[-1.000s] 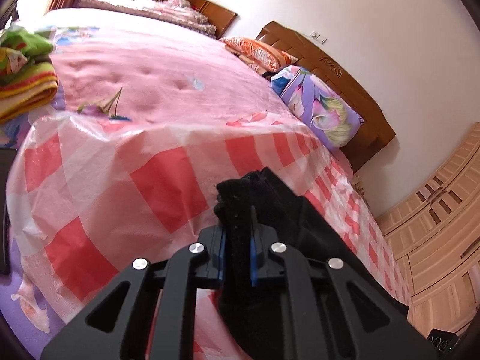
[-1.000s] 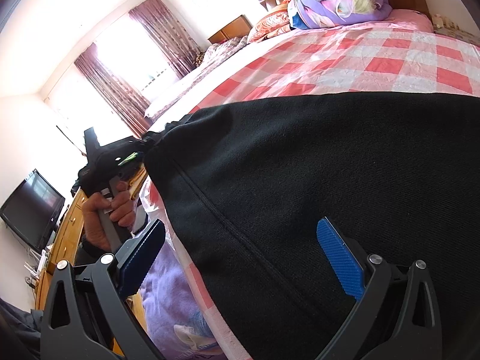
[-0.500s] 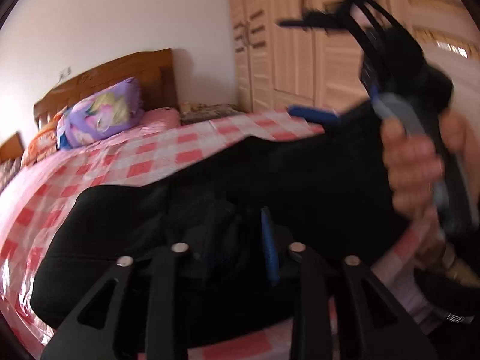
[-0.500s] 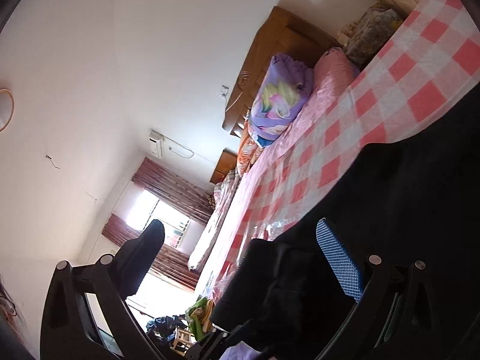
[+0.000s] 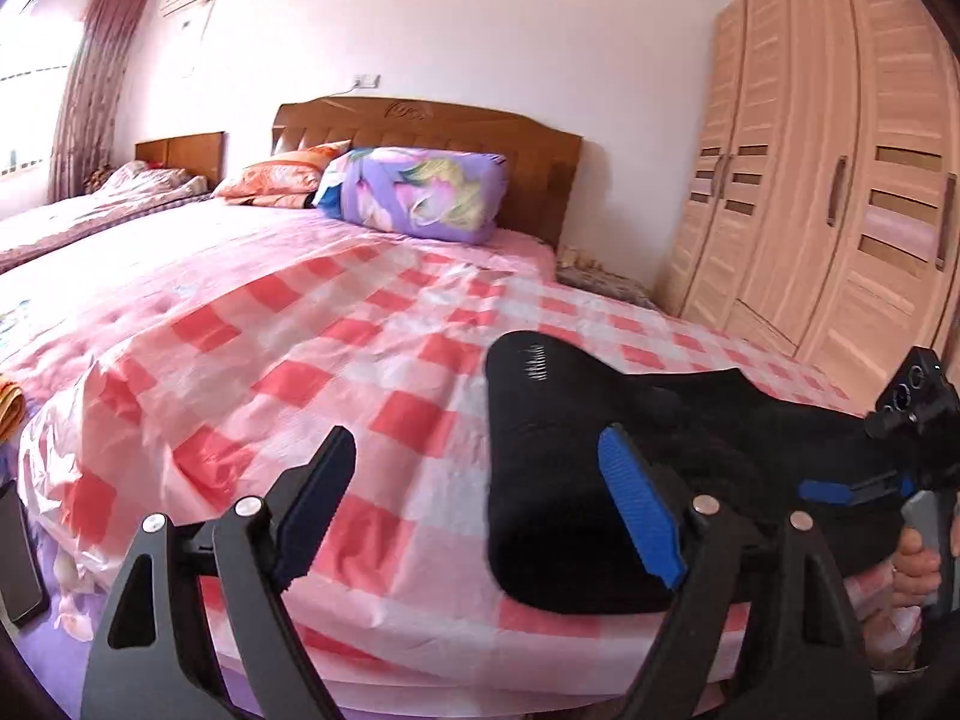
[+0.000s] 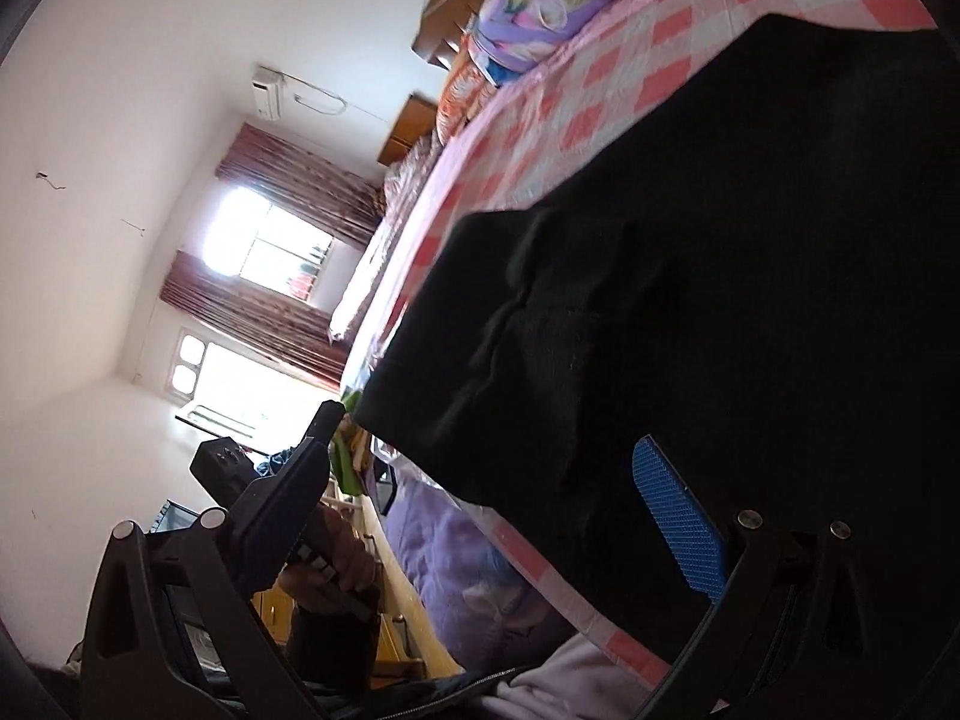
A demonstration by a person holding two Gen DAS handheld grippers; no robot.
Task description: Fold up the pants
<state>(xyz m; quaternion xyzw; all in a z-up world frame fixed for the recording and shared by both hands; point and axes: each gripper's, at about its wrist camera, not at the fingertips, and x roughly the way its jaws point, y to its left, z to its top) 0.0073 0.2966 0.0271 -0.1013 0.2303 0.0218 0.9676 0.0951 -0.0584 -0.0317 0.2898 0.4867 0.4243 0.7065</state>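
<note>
Released since a second ago, the black pants (image 5: 576,456) now lie folded on the checked bedspread (image 5: 312,360) near the bed's foot edge. Left gripper (image 5: 480,501) is opening, nothing between its jaws. Right gripper (image 6: 510,480) stands wide apart over the pants, not clamping them. No containers show.

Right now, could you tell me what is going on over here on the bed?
A person with a two-finger gripper in each hand is folding black pants on the bed's pink checked cover. The pants lie folded near the bed's edge. The left gripper has nothing between its jaws, which are opening beside the pants. The right gripper also stands open over the fabric, gripping nothing.
</note>
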